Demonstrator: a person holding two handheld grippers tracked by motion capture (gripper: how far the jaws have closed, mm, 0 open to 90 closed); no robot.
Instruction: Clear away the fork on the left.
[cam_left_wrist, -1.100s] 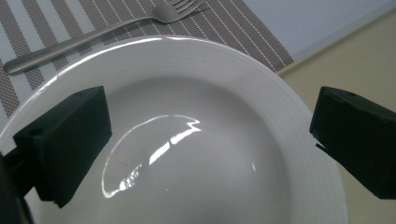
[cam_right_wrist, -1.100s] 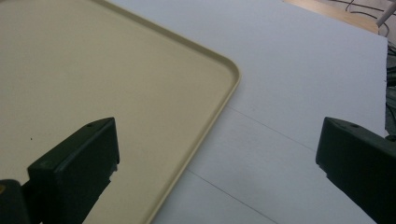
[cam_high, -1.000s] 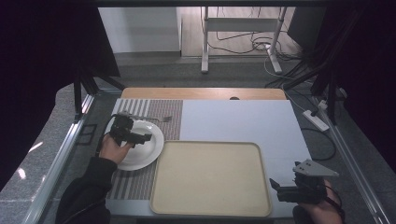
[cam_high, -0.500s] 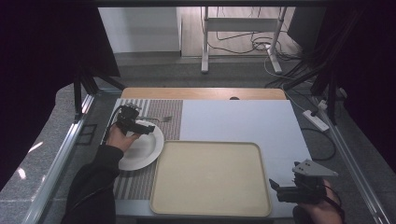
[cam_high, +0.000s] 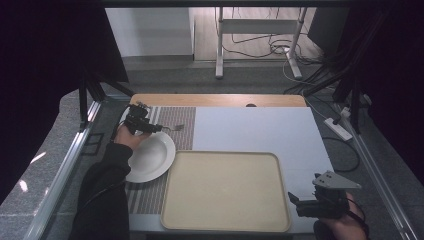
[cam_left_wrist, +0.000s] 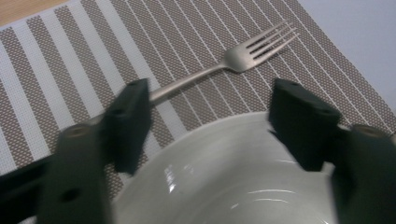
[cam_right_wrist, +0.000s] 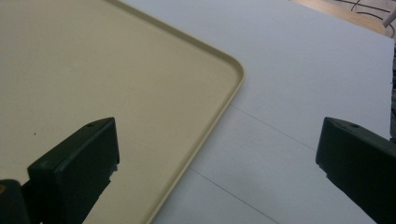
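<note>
the left gripper (cam_high: 159, 129) sits at the far left of the table, over the striped mat (cam_high: 175, 120), with the person's hand wrapped round it just beyond the plate (cam_high: 150, 159). its jaws have just been closing in, yet there is a clear gap between them and they grip nothing. in the left gripper view the two black jaws (cam_left_wrist: 208, 123) stand apart over the far rim of the plate (cam_left_wrist: 224, 186), and the fork (cam_left_wrist: 224, 65) lies flat on the mat (cam_left_wrist: 70, 60) just past them. its handle runs behind the tip of the jaw at the left of that view, and its tines point away toward the grey table cover (cam_left_wrist: 355, 32); whether that jaw touches the handle i cannot tell. from the high view the fork (cam_high: 172, 128) shows just beside the plate's far edge, its tines toward the middle of the table.

the right gripper (cam_high: 294, 202) hangs low at the near right corner, just beside the tray (cam_high: 225, 220), with a grey plate on top. in the right gripper view its jaws (cam_right_wrist: 217, 156) are wide apart with nothing between them, above the tray's rounded corner (cam_right_wrist: 236, 70) and the grey cover (cam_right_wrist: 303, 70). the tray lies between the two hands, next to the plate.
</note>
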